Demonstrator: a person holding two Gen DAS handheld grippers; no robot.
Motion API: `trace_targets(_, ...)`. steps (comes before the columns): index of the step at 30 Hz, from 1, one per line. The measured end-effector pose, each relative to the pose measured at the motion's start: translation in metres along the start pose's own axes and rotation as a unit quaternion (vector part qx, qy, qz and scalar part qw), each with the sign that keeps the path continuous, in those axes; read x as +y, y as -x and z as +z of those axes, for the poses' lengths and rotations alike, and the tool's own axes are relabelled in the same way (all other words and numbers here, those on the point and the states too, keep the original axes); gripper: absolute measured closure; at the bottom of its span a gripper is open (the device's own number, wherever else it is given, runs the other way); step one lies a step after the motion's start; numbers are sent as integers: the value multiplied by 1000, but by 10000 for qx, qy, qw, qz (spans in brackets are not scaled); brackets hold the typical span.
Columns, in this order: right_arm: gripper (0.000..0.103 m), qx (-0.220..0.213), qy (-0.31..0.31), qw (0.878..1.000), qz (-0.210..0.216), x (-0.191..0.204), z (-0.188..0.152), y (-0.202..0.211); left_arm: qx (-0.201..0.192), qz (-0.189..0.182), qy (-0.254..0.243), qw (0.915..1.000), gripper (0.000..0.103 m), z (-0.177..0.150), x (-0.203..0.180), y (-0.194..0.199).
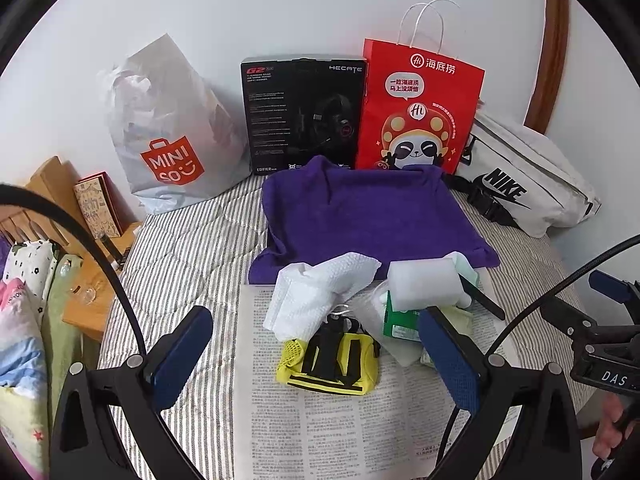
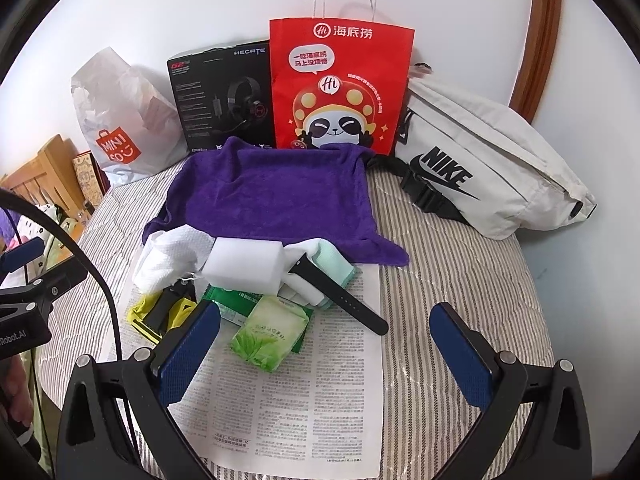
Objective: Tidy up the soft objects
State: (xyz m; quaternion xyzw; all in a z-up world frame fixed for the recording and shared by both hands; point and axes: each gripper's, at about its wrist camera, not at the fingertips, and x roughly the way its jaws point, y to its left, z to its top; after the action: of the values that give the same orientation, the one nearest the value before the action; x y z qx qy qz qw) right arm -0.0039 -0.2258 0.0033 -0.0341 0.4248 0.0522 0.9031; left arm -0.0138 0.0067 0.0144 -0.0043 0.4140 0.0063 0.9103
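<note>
A purple towel (image 1: 368, 216) (image 2: 272, 196) lies spread on the striped bed. In front of it, on a sheet of newspaper (image 1: 340, 420) (image 2: 296, 392), is a pile: a white waffle cloth (image 1: 320, 292) (image 2: 172, 256), a white foam block (image 1: 424, 284) (image 2: 244, 264), a yellow and black pouch (image 1: 332, 360) (image 2: 160, 312), green tissue packs (image 1: 400, 324) (image 2: 272, 332), a mint cloth (image 2: 336, 260) and a black watch strap (image 2: 340, 300). My left gripper (image 1: 316, 360) is open just before the yellow pouch. My right gripper (image 2: 328, 348) is open and empty before the tissue pack.
Against the wall stand a Miniso plastic bag (image 1: 172, 136) (image 2: 120, 120), a black headset box (image 1: 300, 116) (image 2: 224, 96), a red paper bag (image 1: 416, 108) (image 2: 340, 84) and a white Nike waist bag (image 1: 524, 184) (image 2: 480, 160). A wooden bedside shelf (image 1: 80, 240) is at the left.
</note>
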Motion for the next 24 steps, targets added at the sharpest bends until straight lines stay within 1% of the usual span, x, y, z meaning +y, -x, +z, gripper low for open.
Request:
trace_targets(12, 0, -2, -57, 10000, -5, -3, 0, -1, 12, -1, 18, 10000, 0, -1, 1, 0)
trace_targets(19, 0, -23, -135, 9999, 44, -8, 1, -2, 63, -95, -21, 9999, 0, -2, -5, -4)
trace_targets(22, 0, -49, -145, 9999, 38, -9, 1, -3, 93, -16, 12, 10000, 0, -1, -4, -7)
trace_targets(24, 0, -36, -136, 9999, 35, -10, 1, -6, 115, -30, 28, 9999, 0, -1, -2, -9)
